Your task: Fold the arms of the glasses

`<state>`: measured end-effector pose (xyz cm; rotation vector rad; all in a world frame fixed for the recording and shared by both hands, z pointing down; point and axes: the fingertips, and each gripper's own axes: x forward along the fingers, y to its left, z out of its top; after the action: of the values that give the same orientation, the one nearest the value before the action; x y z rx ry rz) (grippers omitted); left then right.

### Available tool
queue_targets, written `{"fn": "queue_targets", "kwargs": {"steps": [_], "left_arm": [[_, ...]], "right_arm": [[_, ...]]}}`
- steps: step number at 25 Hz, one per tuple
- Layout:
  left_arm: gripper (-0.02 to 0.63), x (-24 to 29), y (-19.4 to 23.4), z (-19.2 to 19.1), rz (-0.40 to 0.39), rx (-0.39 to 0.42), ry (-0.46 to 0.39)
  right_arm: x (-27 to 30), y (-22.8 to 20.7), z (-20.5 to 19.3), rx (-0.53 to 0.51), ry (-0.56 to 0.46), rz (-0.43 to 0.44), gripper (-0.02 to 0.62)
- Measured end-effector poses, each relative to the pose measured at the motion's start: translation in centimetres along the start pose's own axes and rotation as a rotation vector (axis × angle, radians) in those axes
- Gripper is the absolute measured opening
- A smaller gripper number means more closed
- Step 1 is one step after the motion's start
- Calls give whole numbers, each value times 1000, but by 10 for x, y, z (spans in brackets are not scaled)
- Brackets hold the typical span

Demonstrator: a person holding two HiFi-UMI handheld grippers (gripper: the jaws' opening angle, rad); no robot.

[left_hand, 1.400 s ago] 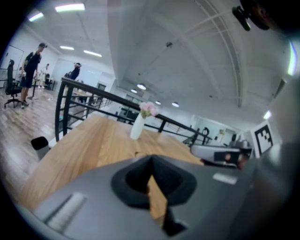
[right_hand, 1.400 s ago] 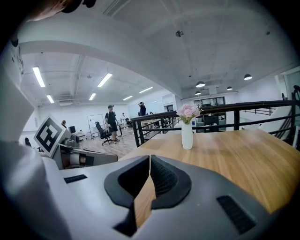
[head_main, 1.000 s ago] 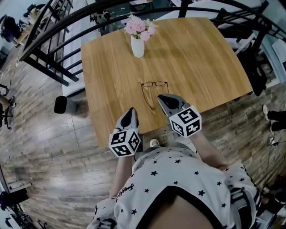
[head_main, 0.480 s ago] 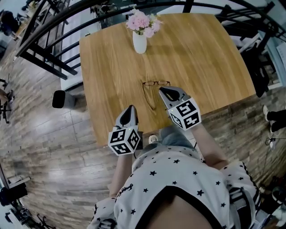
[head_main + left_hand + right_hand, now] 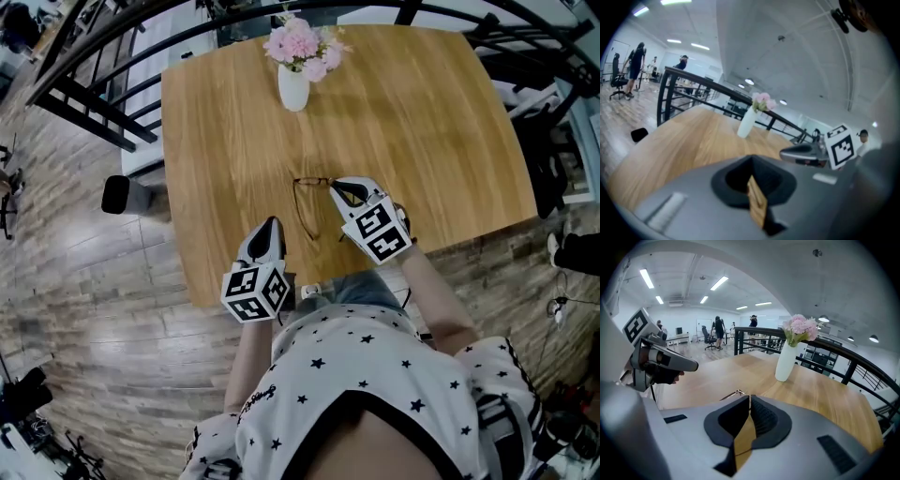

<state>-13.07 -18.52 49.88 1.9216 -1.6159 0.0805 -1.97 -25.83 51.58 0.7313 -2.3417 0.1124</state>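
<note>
Wooden table (image 5: pixel 422 122), one, with a white vase (image 5: pixel 292 89) of pink flowers at its far side.

Glasses (image 5: pixel 312 181), one pair, thin dark frame, lying flat near the table's near edge. The front faces the vase. The left arm is still unfolded and runs back toward the person; the right arm is hidden under the right gripper.

Right gripper (image 5: pixel 336 187): jaws together, nothing between them. A second ago its tips lay short of the front, beside the right arm. It has since come forward and down, and the tips now sit at the right end of the front, about at the hinge. Whether they touch the frame cannot be told.

Left gripper (image 5: pixel 272 225): jaws closed and empty, lying left of the left arm and apart from it. It has edged forward only a little.

Status, as judged: the approach looks nearly complete and folding has not begun. The closed right tips seem placed to push the right arm inward, while the left gripper looks ready to steady the frame or take the other arm.
</note>
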Motion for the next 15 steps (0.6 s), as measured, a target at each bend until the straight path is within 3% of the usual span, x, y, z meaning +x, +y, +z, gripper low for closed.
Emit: {"fn": "queue_targets", "kwargs": {"steps": [4,10,15], "left_arm": [[8,11,2,-5,28,-19,21],[7,24,1,-6,58,-32,30],[7,29,-1,-6,86,-41,34]], "right_arm": [[18,-4,-10,-107,88,63,20],[41,-8,-20,-190,168,163,23],[50,-10,-31,-248,224,242,71]]}}
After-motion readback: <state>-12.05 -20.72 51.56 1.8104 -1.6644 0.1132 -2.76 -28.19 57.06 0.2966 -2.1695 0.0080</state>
